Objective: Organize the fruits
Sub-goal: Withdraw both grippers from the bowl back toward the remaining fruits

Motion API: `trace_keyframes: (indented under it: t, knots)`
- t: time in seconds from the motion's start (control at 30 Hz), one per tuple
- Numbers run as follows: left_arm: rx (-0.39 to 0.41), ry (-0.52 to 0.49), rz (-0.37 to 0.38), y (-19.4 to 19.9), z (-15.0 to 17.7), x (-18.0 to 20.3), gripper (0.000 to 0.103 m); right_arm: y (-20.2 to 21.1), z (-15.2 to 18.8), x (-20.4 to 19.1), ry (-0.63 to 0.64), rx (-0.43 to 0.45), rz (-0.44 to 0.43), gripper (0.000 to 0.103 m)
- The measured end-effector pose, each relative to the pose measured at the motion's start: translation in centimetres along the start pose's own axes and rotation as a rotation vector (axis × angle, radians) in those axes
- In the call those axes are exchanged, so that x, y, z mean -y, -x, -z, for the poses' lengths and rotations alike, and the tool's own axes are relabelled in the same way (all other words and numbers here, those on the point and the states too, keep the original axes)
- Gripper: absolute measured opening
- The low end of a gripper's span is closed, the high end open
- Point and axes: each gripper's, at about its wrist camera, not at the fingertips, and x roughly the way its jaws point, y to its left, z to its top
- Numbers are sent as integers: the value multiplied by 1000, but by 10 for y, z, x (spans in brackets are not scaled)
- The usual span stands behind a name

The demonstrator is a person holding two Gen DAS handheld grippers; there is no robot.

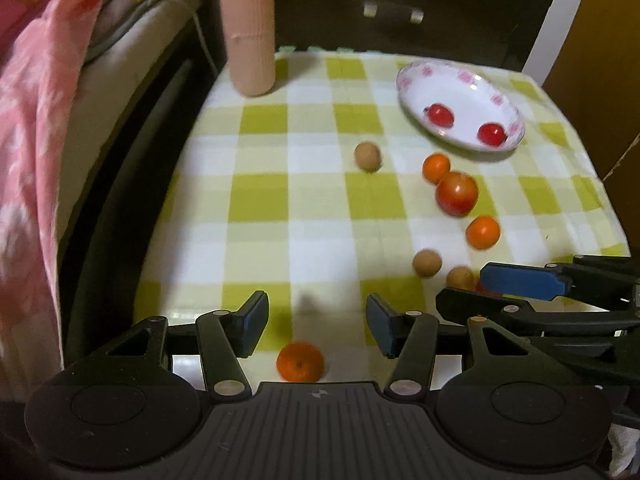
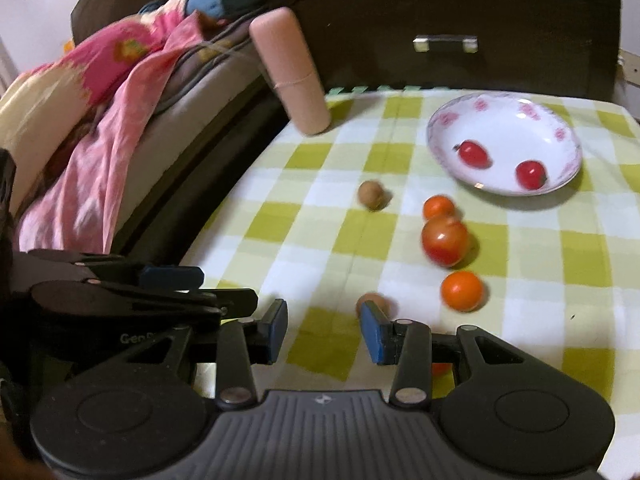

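1. Landmark: the white plate (image 1: 460, 92) with pink flower rim, at the far right of the checked cloth (image 1: 280, 200). Two small red tomatoes (image 1: 440, 115) already lie in it, apart from each other.
2. Loose fruit, all on the near side of the plate: a small orange (image 1: 436, 167) just off the rim and touching the large red-orange fruit (image 1: 457, 193); a second orange (image 1: 483, 232) nearer again; a brown round fruit (image 1: 367, 156) off to the plate's left; two more brown ones (image 1: 427, 263) farther toward the grippers.
3. A lone orange (image 1: 300, 361) lies farthest from the plate, at the cloth's near edge, under the left gripper (image 1: 316, 326).
4. Left gripper: jaws apart, nothing between the pads. The lone orange sits below and short of the gap.
5. Right gripper (image 2: 324, 330): jaws apart and empty. A brown fruit (image 2: 374, 302) shows just past its right finger, not gripped.
6. Judged step: reaching for the next fruit; most pieces are still off the plate.
7. To do it well: centre the gap over one fruit, come down until the pads straddle its widest part, close gently since round fruit may roll.
8. Both grippers crowd the near edge; work one at a time to avoid knocking neighbours.
9. A tall pink cylinder (image 1: 248, 28) stands well to the plate's left; keep clear.
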Motion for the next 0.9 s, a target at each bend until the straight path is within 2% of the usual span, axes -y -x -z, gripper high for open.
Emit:
trace_keyframes:
  t: [0.27,0.4,0.53,0.9]
  knots:
    - [-79,23,-51,-11,16,-3,62,-10,15,-9,15,-75,10,39]
    - [-83,24,-51,-14,18,-2,64,-13,18,-9,16,-94,20,39]
    - [-120,39,-40,-24,19,-1,64,-15,20,-7,8,-109,28,39]
    - [-170,76,-16,-42,19,-2,57,-5,16,10,-49,-75,52,41]
